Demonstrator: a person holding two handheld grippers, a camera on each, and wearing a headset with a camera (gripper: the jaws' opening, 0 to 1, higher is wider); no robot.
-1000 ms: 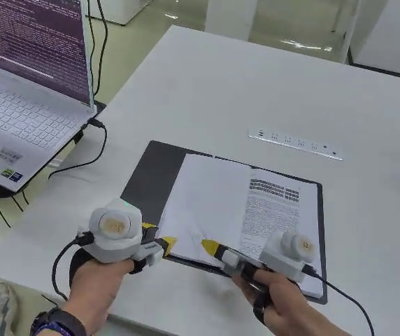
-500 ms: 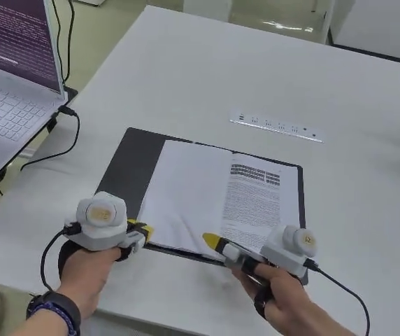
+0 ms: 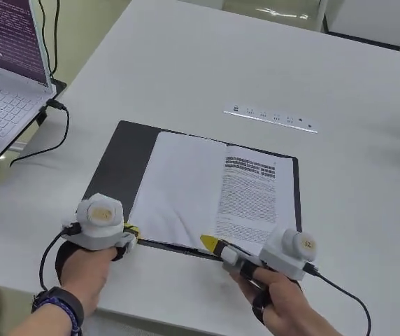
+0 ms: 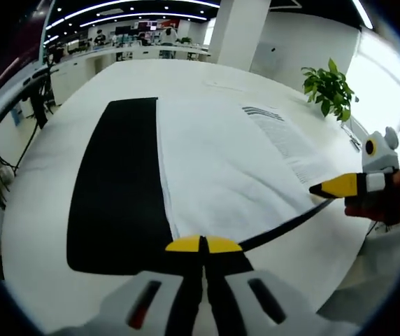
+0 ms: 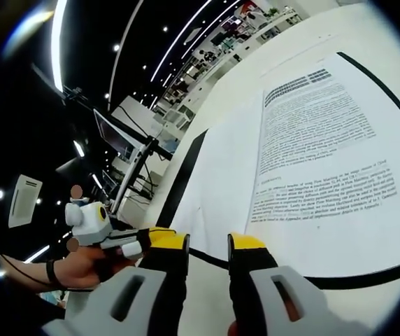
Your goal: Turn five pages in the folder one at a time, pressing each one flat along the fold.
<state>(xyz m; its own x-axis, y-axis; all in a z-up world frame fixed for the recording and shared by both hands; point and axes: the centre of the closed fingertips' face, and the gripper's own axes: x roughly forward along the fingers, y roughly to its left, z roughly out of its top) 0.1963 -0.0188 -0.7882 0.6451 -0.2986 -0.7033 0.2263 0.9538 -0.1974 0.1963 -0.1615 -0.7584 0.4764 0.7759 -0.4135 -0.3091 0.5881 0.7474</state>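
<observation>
Black folder (image 3: 119,164) with white printed pages (image 3: 186,185) lies open mid-frame on the white table (image 3: 186,63). My left tongs (image 3: 130,231) are together at its lower-left corner; my right tongs (image 5: 207,246) stand apart at its bottom edge.

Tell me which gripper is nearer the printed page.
Right. The right gripper is at the near edge of the printed page, by the fold. The left gripper is at the near edge of the black cover, with the blank page between.
</observation>
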